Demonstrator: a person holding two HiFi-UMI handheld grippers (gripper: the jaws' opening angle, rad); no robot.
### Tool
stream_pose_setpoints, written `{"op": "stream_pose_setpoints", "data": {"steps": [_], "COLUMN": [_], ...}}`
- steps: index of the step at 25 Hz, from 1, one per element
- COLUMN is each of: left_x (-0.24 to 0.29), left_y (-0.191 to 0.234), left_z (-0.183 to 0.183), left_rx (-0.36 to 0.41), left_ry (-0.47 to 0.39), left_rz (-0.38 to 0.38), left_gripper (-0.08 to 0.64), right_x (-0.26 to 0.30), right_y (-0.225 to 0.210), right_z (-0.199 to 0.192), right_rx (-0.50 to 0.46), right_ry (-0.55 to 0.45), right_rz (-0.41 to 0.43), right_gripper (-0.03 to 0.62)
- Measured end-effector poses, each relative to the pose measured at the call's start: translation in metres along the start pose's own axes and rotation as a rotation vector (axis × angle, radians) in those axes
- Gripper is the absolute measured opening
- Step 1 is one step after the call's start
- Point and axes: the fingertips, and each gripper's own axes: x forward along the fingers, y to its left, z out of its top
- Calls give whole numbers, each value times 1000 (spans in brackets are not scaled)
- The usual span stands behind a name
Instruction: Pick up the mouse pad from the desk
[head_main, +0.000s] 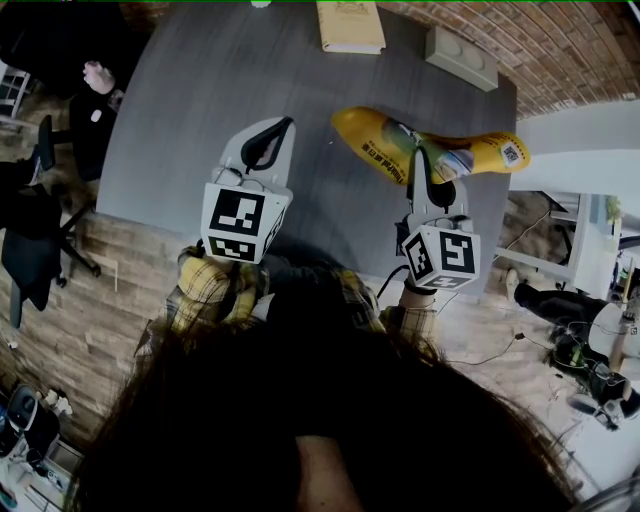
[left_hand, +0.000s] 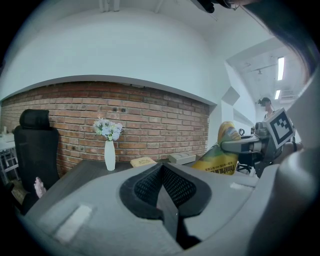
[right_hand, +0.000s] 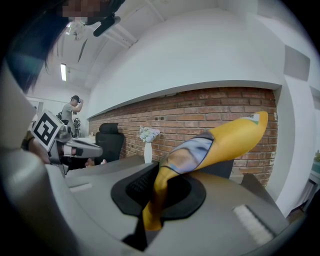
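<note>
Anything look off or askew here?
Only the yellow mouse pad: it is held above the desk, pinched at one edge by the right gripper, and bends in a curve instead of lying flat. The vase stands upright; nothing spilled or damaged shows.

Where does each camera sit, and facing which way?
Head view: on the person's head, steeply down at the desk; hair, sleeves, left gripper, right gripper show.
Left gripper view: on the left gripper, along its shut, empty jaws toward the brick wall.
Right gripper view: on the right gripper, along jaws shut on the mouse pad.
Both gripper views share the vase.
</note>
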Motion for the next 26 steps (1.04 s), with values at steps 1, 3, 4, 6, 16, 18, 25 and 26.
{"op": "stream_pose_setpoints", "data": {"steps": [1,3,4,6,16,18,25,26], "left_x": [0,0,0,0,-1,-2,-3,-3], "left_y": [-1,-1,-1,-1,1,2,1,1], "left_z": [0,-1,-1,0,0,0,-1,-2], "left_rx": [-4,-9,-9,-6,2,8,14,15], "left_ry": [2,3,3,2,3,2,2,2], "left_rz": [-3,-7,-7,-4,10,15,22,23], "left_gripper": [-1,0,0,0,0,0,0,0], "right_x": [0,1,1,1,0,-1,-4,-5], "right_y": [0,1,1,0,-3,-3,-5,-5], "right_z": [0,-1,-1,-1,-2,-2,-4,-5], "right_rx": [-1,-3,-3,-4,3,3,1,1], "right_ry": [2,6,7,8,7,6,7,7], "right_rz": [-1,-1,-1,0,-6,-6,-11,-13], "right_gripper": [23,23,23,23,23,23,23,23]}}
